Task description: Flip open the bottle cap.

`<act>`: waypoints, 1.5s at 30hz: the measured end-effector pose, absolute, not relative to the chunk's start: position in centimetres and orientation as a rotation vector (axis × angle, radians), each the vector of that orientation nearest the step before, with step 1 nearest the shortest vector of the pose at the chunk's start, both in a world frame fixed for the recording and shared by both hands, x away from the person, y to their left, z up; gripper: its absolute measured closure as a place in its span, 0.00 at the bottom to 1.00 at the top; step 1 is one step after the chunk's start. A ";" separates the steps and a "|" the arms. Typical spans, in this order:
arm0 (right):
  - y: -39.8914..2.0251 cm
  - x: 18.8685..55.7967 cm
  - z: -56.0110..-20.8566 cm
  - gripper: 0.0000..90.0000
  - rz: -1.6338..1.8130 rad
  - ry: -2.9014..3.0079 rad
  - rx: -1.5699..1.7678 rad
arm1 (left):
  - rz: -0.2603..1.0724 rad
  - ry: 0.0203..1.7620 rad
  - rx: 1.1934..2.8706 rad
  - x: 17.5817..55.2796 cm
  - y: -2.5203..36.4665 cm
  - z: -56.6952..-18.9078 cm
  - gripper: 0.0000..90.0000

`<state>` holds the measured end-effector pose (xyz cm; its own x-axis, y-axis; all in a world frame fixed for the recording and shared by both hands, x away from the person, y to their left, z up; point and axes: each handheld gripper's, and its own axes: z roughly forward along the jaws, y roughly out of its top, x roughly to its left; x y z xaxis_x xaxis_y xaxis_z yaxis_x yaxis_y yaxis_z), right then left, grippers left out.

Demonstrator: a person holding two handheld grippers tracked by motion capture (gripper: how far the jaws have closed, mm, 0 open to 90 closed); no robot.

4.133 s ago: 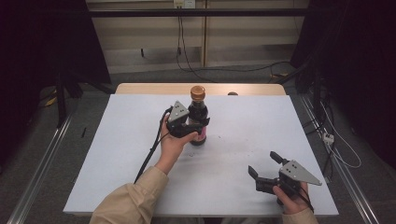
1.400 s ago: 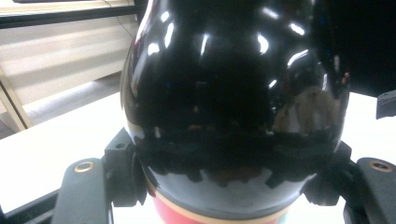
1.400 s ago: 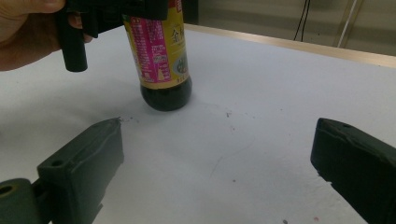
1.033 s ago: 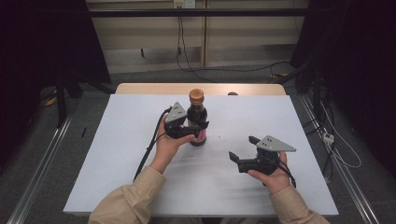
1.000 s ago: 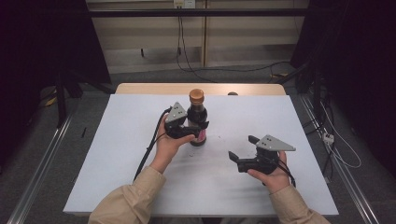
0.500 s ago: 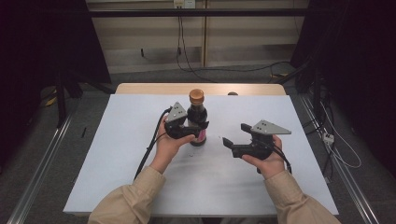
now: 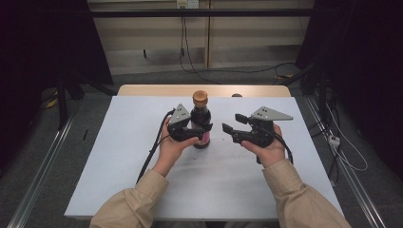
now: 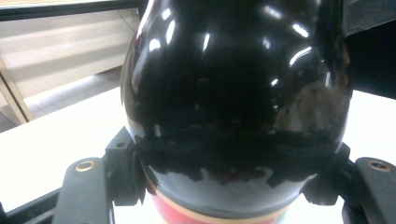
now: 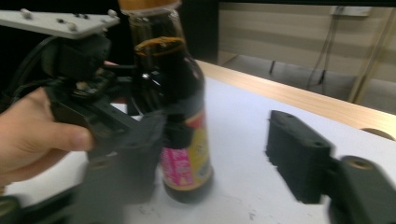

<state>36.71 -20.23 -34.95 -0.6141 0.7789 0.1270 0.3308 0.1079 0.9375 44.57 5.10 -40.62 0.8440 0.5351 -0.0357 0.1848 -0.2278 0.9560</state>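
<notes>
Since a second ago the right gripper has moved left toward the bottle mid-tabletop, empty jaws narrowing, apparently toward the cap, while the left gripper clamps the bottle's body.

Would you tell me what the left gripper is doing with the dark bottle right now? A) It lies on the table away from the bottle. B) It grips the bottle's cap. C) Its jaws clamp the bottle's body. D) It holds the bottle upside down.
C: the left gripper has a jaw on each side of the upright bottle, below its cap.
</notes>
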 end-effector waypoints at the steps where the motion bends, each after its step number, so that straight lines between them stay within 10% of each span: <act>1: -20.1 36.9 -34.8 0.52 1.530 2.007 1.066 | 0.356 0.549 1.800 44.6 5.1 -40.6 0.34; 26: -18.2 39.3 -31.3 1.00 1.516 2.042 1.065 | 0.355 0.561 1.798 44.5 5.0 -40.6 0.34; 45: -16.5 40.2 -29.6 1.00 1.513 2.118 0.976 | 0.351 0.563 1.789 44.5 5.0 -40.7 0.34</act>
<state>40.17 -16.53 -29.60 -0.6969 0.7101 0.1000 0.3249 0.1883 0.9268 44.50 4.98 -40.66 0.8390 0.5420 -0.0491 0.1949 -0.2150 0.9570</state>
